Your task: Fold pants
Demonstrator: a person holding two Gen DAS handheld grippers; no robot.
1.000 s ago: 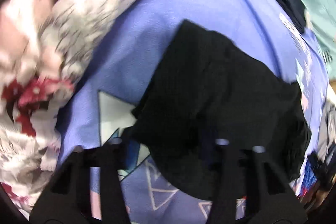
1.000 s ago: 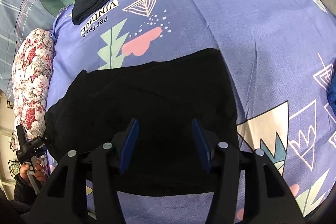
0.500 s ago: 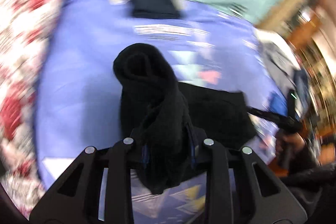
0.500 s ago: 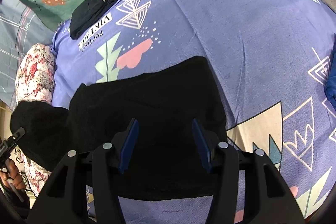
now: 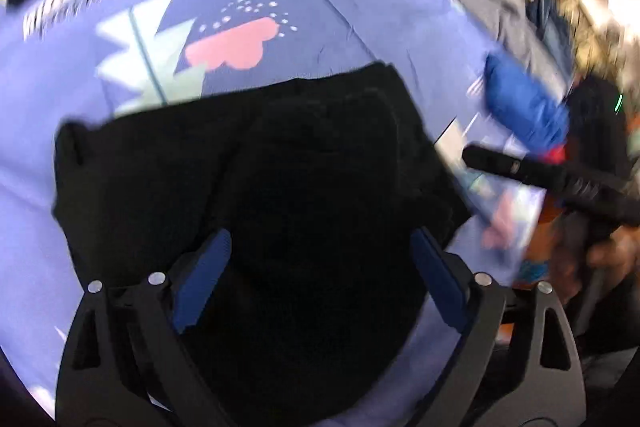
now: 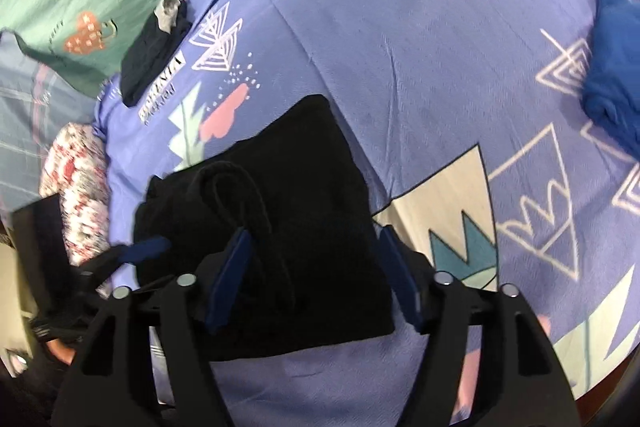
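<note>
Pants (image 6: pixel 280 227), black, folded double

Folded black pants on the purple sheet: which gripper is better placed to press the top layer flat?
Probably left. The left gripper hangs open, nothing clamped, right above the black pants; its jaws have just opened. The right gripper, also open, sits nearer their edge.

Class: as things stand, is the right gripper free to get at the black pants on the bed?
Probably yes. The right gripper hangs just over the pants with open jaws and nothing between.
</note>
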